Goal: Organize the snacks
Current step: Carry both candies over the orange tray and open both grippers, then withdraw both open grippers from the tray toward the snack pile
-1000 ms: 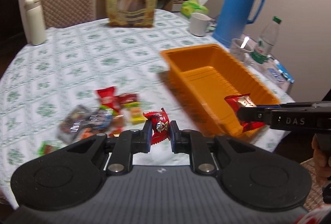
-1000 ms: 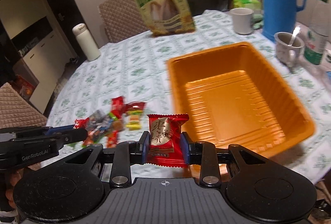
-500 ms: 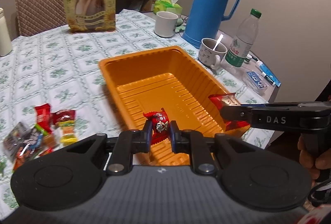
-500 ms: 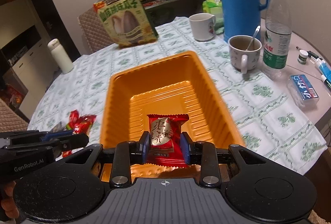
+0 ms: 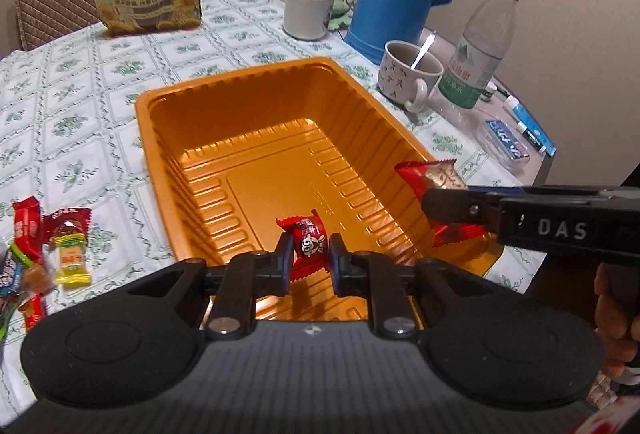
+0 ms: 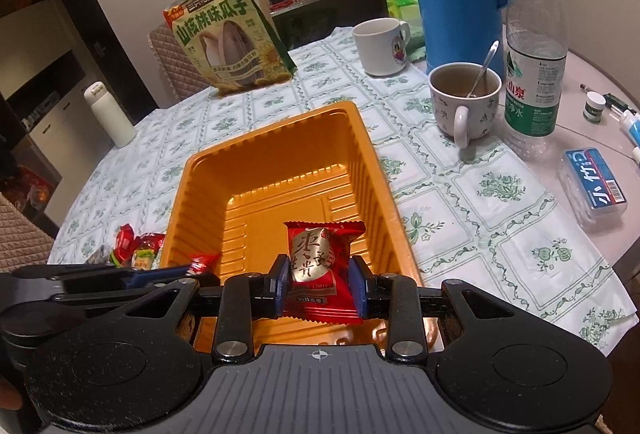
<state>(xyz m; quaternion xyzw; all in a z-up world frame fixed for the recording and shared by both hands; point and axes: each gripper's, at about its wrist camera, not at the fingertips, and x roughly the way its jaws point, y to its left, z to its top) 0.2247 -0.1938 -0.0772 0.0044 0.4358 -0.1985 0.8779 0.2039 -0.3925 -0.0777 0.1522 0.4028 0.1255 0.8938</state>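
orange tray (image 5: 224, 101) interior bare, open from above; mug (image 6: 466, 95), water bottle (image 6: 534, 45) crowd right flank.

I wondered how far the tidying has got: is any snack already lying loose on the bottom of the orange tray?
No: the orange tray shows a bare ribbed floor, and both red snacks over it sit clamped in grippers.
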